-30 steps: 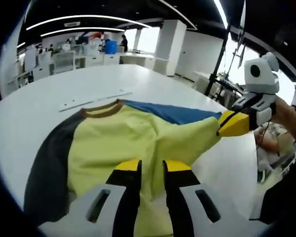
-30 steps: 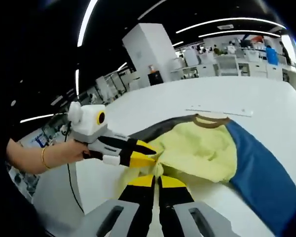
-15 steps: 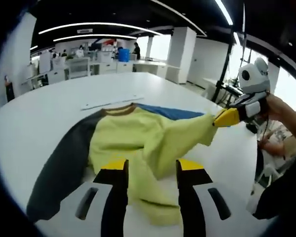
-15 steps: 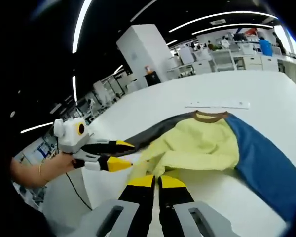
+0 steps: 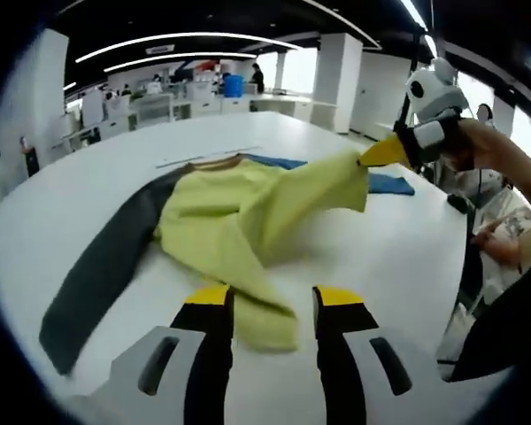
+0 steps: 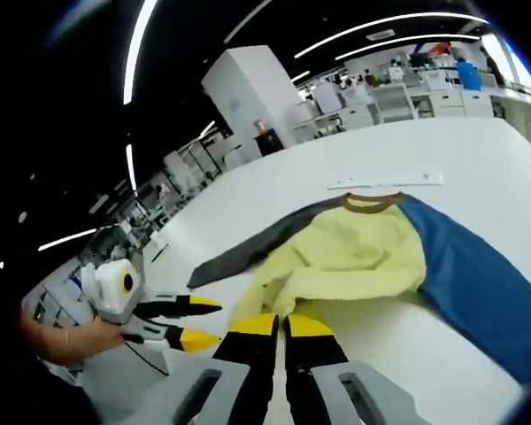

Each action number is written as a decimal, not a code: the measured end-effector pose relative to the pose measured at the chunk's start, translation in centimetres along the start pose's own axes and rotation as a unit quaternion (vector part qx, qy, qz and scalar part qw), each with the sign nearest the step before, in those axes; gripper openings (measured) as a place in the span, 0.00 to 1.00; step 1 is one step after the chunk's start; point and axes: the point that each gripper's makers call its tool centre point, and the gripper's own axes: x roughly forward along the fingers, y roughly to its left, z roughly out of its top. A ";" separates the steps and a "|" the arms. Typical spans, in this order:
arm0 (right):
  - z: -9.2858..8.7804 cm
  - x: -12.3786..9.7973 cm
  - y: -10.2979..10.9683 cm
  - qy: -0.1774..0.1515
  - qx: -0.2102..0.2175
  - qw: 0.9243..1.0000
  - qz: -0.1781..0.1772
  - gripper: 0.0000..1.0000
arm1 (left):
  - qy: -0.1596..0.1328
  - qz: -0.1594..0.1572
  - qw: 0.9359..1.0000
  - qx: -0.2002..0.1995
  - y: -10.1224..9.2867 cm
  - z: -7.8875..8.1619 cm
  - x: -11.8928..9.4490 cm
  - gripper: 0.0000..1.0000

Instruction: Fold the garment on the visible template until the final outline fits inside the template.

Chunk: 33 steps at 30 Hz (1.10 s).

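A shirt [image 5: 221, 204] with a yellow body, a brown collar [image 5: 217, 162], a dark grey sleeve [image 5: 106, 257] and a blue sleeve [image 5: 380, 183] lies on the white table [image 5: 398, 257]. My right gripper [image 5: 365, 161] is shut on a yellow hem corner and holds it lifted above the table. In the right gripper view its jaws [image 6: 279, 320] pinch yellow fabric, and the shirt [image 6: 354, 257] spreads beyond them. My left gripper [image 5: 273, 299] is open, with a loose yellow fold lying on the table in front of the jaws. It shows from the side as the left gripper [image 6: 214, 320], apart from the cloth.
A thin pale strip [image 6: 385, 181] lies on the table just past the collar. A hand [image 5: 487, 150] holds the right gripper near the table's right edge. Office desks and a white pillar [image 6: 248, 97] stand far behind. Bare table surrounds the shirt.
My left gripper has opened, let go of the yellow fabric and drawn back from it. My right gripper has kept its hold and raised the hem corner higher.
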 end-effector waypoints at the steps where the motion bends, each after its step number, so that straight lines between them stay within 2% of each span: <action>1: -0.2 0.0 -0.1 0.003 0.000 1.000 -0.001 0.00 | 0.004 0.000 1.000 0.000 -0.1 -0.3 0.1 0.32; 3: -0.3 0.0 -0.1 0.004 0.000 1.000 -0.002 0.00 | 0.016 -0.004 1.000 0.012 -0.5 -0.9 0.2 0.31; 6: -0.5 -0.1 -0.2 0.004 0.002 1.000 -0.002 0.00 | 0.034 0.000 0.998 0.050 -0.8 -1.6 0.4 0.28; 10: -0.9 -0.1 -0.4 0.008 0.002 1.000 -0.006 0.00 | 0.061 0.013 0.992 0.107 -0.9 -2.8 0.9 0.26; 14: -1.1 -0.2 -0.5 0.009 0.004 1.000 -0.007 0.00 | 0.072 0.008 0.990 0.119 -1.4 -3.6 1.2 0.24; 17: -1.3 -0.3 -0.5 0.010 0.003 1.000 -0.008 0.00 | 0.079 0.005 0.990 0.116 -1.4 -4.0 1.2 0.19; 20: -1.3 -0.4 -0.5 0.009 -0.011 1.000 -0.008 0.00 | 0.090 0.004 0.990 0.109 -1.2 -4.6 1.2 0.20; 23: -1.4 -0.4 -0.5 0.012 -0.022 1.000 -0.010 0.00 | 0.096 0.009 0.989 0.115 -1.1 -5.2 1.2 0.17; 24: -1.6 -0.4 -0.5 0.013 -0.028 0.999 -0.010 0.00 | 0.085 0.010 0.991 0.101 -1.1 -5.1 1.3 0.16; 25: -1.6 -0.4 -0.5 0.014 -0.030 0.999 -0.011 0.00 | 0.092 0.008 0.991 0.098 -1.0 -5.5 1.1 0.15; 30: -2.0 -0.5 -0.6 0.023 -0.038 0.999 -0.014 0.00 | 0.081 0.011 0.993 0.085 -0.9 -5.2 1.5 0.13; 33: -2.3 -0.5 -0.7 0.028 -0.041 0.999 -0.016 0.00 | 0.079 0.019 0.993 0.082 -0.7 -5.1 1.6 0.07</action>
